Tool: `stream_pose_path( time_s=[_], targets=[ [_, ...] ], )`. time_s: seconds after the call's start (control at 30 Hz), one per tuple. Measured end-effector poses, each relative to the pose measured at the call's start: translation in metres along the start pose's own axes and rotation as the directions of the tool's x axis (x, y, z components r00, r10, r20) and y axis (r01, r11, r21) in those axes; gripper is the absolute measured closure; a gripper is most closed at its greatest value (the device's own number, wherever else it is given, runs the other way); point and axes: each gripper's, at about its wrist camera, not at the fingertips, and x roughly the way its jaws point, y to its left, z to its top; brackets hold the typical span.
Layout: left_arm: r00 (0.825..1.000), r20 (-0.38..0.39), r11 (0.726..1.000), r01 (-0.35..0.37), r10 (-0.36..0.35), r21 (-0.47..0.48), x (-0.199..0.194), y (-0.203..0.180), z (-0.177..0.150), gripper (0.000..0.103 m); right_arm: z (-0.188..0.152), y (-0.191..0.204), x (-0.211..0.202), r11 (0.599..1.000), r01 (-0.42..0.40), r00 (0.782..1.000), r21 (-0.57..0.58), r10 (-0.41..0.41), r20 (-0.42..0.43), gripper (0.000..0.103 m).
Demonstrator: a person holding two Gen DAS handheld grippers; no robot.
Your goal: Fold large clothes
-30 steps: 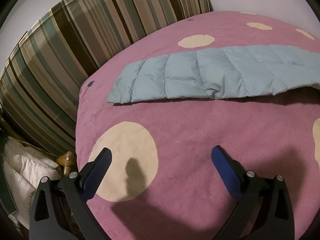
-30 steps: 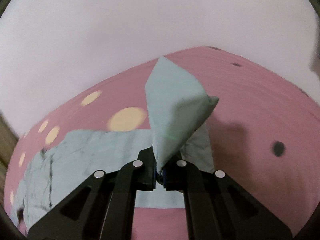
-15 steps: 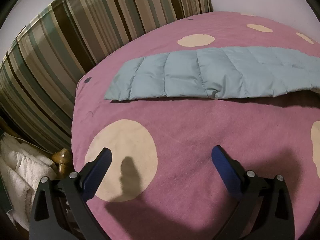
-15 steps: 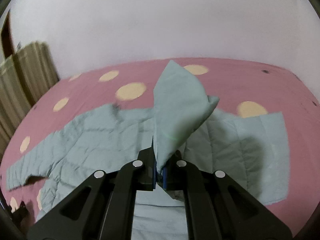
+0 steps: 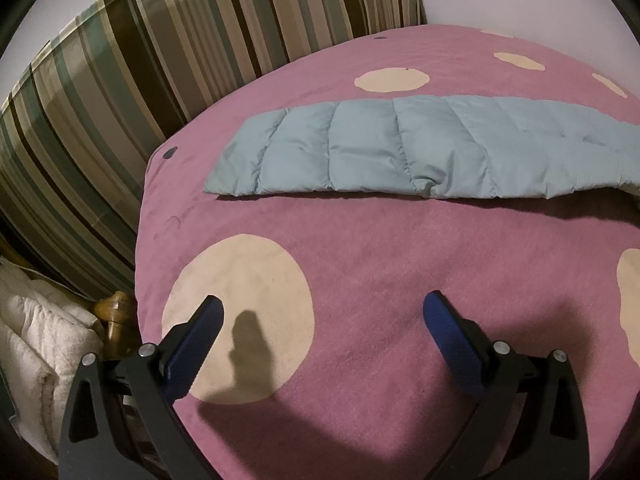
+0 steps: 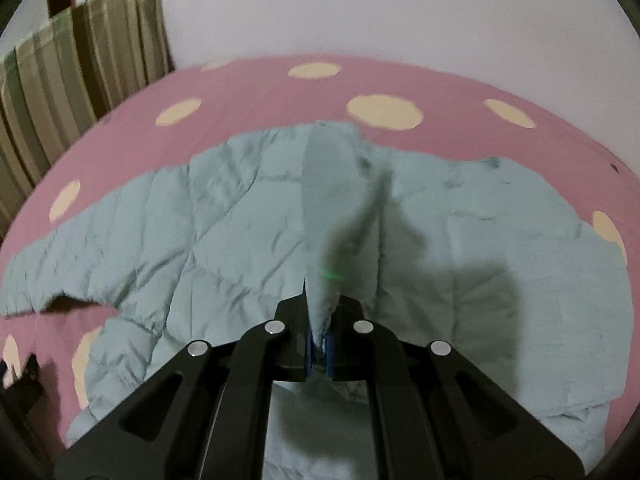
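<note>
jacket [image 6: 224,240] lies spread on the pink bed [image 5: 400,280], one sleeve [image 5: 360,152] flat – folding looks barely begun. right gripper [image 6: 319,350] pinches a lifted flap over the body; left gripper [image 5: 324,316] hangs wide apart w/ nothing in it.

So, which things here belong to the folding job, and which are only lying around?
Part of the job:
- blue padded jacket, spread on the bed
- right claw, shut on a jacket fold
- left claw, open, empty

Just lying about:
- pink spotted blanket
- striped curtain
- white bedding
- wooden bedpost
</note>
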Motion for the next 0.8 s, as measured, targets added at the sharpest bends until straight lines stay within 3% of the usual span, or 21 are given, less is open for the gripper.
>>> stream_pose_path(
  time_s=[0.1,0.2,0.27,0.33,0.4,0.53,0.63,0.7,0.8],
  targets=[
    [1.0,0.0,1.0,-0.001,0.001,0.001,0.0,0.0,0.0,0.004,-0.003,0.011,0.015,1.0,0.006,0.999,-0.021,-0.006,-0.044,0.098],
    [1.0,0.0,1.0,0.0,0.0,0.0,0.0,0.001,0.0,0.004,-0.003,0.022,0.027,0.999,0.006,0.997,-0.043,-0.009,-0.075,0.09],
    [1.0,0.0,1.0,0.001,-0.001,-0.001,0.0,0.001,0.0,0.004,-0.002,0.032,0.029,0.998,0.004,0.997,-0.064,-0.009,-0.073,0.078],
    [1.0,0.0,1.0,0.0,0.0,0.001,0.0,0.0,0.0,0.004,-0.003,0.038,0.025,0.997,-0.032,0.997,-0.073,0.027,-0.068,0.052],
    [1.0,0.0,1.0,0.001,-0.001,0.0,0.0,0.001,0.0,0.004,-0.006,0.049,0.012,0.991,-0.099,0.994,-0.094,0.093,-0.066,0.046],
    [1.0,0.0,1.0,0.0,0.0,0.0,0.0,0.0,0.0,0.004,-0.013,0.064,-0.025,0.971,-0.195,0.981,-0.138,0.192,-0.039,0.046],
    [1.0,0.0,1.0,0.001,-0.001,0.0,0.0,0.0,0.0,0.004,-0.014,0.051,-0.064,0.96,-0.245,0.969,-0.133,0.247,-0.002,0.046],
    [1.0,0.001,1.0,0.0,0.0,0.0,0.0,0.0,0.0,0.004,-0.012,0.022,-0.09,0.969,-0.219,0.973,-0.117,0.226,0.045,0.05],
    [1.0,0.001,1.0,0.0,0.0,0.001,0.0,0.001,0.0,0.004,-0.01,-0.035,-0.108,0.988,-0.153,0.985,-0.035,0.155,0.078,0.065]
  ],
)
